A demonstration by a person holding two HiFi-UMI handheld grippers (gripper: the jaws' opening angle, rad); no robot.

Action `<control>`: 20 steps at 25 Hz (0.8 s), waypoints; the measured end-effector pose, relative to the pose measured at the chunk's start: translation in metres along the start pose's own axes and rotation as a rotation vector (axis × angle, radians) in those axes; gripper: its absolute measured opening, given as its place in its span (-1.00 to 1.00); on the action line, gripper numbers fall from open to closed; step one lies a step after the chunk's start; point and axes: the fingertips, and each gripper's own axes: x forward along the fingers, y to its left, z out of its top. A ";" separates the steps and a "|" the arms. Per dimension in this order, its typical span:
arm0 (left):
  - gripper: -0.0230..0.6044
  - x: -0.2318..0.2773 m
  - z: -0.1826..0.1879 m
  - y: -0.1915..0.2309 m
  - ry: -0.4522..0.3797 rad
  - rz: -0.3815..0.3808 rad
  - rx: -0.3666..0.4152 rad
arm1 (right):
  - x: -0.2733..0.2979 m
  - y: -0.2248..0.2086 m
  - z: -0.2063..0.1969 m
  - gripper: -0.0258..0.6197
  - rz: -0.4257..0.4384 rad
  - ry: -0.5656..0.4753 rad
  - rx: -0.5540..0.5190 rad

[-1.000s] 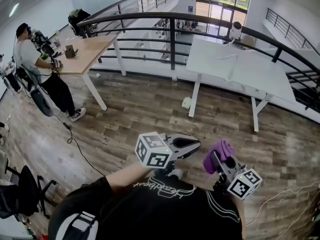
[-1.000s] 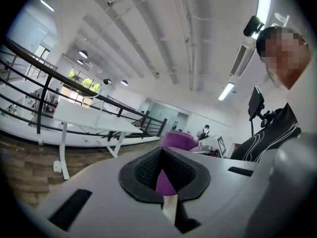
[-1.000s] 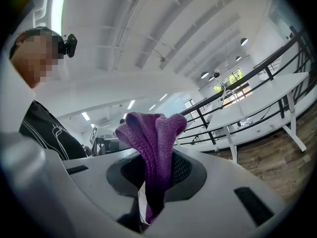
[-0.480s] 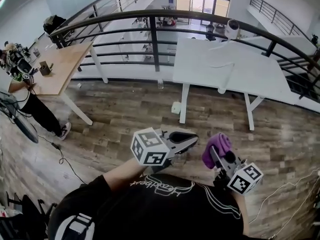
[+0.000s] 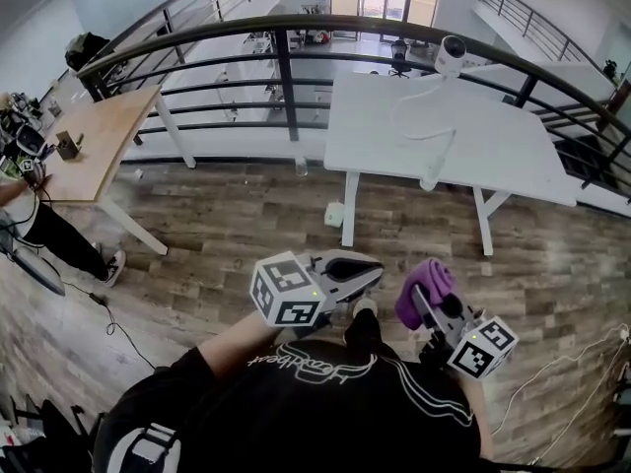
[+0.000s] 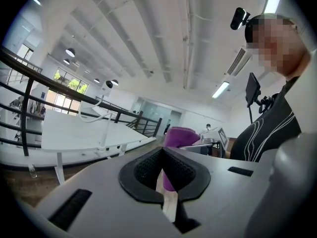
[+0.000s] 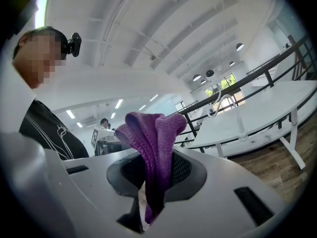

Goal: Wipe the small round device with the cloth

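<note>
The right gripper (image 5: 422,302) fingers pinch the soft purple cloth (image 5: 426,282) to wipe the small round white device (image 5: 451,55) on the white counter (image 5: 385,131). The left gripper (image 5: 375,270) fingers are clenched and empty.

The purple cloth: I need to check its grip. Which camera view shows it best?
The right gripper view: the purple cloth fills the centre, pinched between the right hand-held gripper's jaws. The head view shows only a small bunch at that tip. The left gripper view catches part of it beyond the shut left hand-held gripper.
</note>
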 end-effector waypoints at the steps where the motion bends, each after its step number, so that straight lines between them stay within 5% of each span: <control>1: -0.90 0.004 0.002 0.008 -0.005 0.003 -0.001 | 0.006 -0.009 0.004 -0.74 0.004 0.002 -0.001; 10: -0.90 0.051 0.030 0.130 0.018 0.086 -0.028 | 0.083 -0.117 0.056 -0.74 0.059 -0.004 -0.003; 20: -0.90 0.186 0.100 0.296 0.081 0.084 0.000 | 0.147 -0.298 0.162 -0.74 0.071 -0.062 -0.004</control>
